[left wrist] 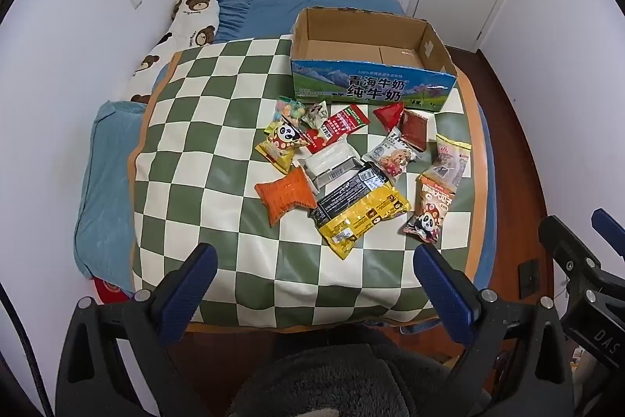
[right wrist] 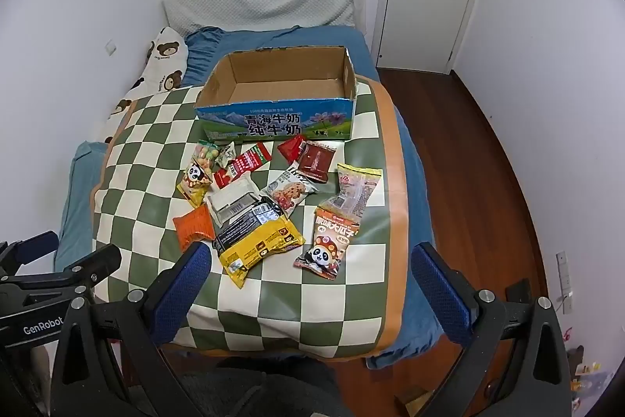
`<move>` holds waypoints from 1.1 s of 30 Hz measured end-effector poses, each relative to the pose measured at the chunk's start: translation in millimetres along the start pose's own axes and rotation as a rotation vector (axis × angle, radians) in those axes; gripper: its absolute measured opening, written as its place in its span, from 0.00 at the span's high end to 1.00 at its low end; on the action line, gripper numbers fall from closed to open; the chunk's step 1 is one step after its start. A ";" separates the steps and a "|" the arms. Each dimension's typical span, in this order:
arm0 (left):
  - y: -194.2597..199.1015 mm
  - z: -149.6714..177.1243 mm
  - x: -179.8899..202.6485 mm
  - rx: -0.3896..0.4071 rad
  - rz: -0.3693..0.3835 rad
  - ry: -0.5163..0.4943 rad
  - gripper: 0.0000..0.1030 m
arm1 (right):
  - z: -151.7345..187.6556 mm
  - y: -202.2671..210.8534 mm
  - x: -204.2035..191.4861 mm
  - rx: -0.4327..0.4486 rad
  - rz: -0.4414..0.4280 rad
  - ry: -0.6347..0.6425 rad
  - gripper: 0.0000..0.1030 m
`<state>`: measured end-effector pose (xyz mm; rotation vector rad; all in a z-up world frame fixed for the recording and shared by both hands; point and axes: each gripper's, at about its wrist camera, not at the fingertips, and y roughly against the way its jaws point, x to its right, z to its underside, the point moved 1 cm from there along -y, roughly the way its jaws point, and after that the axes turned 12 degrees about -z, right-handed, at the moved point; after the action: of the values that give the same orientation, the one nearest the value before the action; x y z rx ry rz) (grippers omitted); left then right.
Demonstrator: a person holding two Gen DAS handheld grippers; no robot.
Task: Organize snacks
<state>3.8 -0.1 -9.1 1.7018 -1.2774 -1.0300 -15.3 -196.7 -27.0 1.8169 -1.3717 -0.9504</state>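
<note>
- Snacks (left wrist: 343, 167) lie scattered in a loose heap on the checkered mat (left wrist: 203, 127), which is spread over a bed; none has been placed in the cardboard box (left wrist: 437, 45) yet, and its floor is seen bare.
- Seen from the left wrist, the box stands at about 12 o'clock from the heap, its printed front wall just beside the farthest packets.
- Both tools are held above the near edge of the mat: the left gripper (left wrist: 314, 280) and the right gripper (right wrist: 306, 280) have their jaws spread wide, with nothing between them.
- From the left gripper, the yellow-and-black packet (left wrist: 363, 217) lies nearest, at roughly 12 to 1 o'clock, with the orange packet (left wrist: 285, 196) at about 11 o'clock.
- From the right gripper, the panda packet (right wrist: 328, 245) lies near, at about 12 o'clock, and the yellow-and-black packet at 11 o'clock.
- A start is best made, it is judged, with an outer packet that lies free of the others, so the overlapped ones are not dragged.
- Each packet should probably be pinched by its crimped end or across its narrow width, and lowered well inside the box walls before release.
</note>
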 end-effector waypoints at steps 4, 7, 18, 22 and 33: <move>1.1 0.4 -0.1 0.001 0.003 -0.001 0.00 | 1.0 0.9 0.7 0.000 0.007 0.003 0.00; 2.1 0.2 -0.7 0.001 0.002 -0.005 0.00 | 1.8 1.7 1.1 0.003 0.006 0.003 0.00; 4.6 3.7 5.1 0.006 -0.006 -0.005 0.00 | 2.2 2.9 2.3 0.003 -0.003 -0.002 0.00; 5.2 4.8 5.4 0.007 -0.008 -0.004 0.00 | 0.6 2.7 3.1 0.003 -0.002 -0.002 0.00; 7.7 3.0 5.3 0.007 -0.008 -0.005 0.00 | 1.4 0.7 1.3 0.004 -0.009 -0.005 0.00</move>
<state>-0.8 -7.2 -4.2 1.7123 -1.2797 -1.0364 -16.6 -198.3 -27.4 1.8261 -1.3704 -0.9576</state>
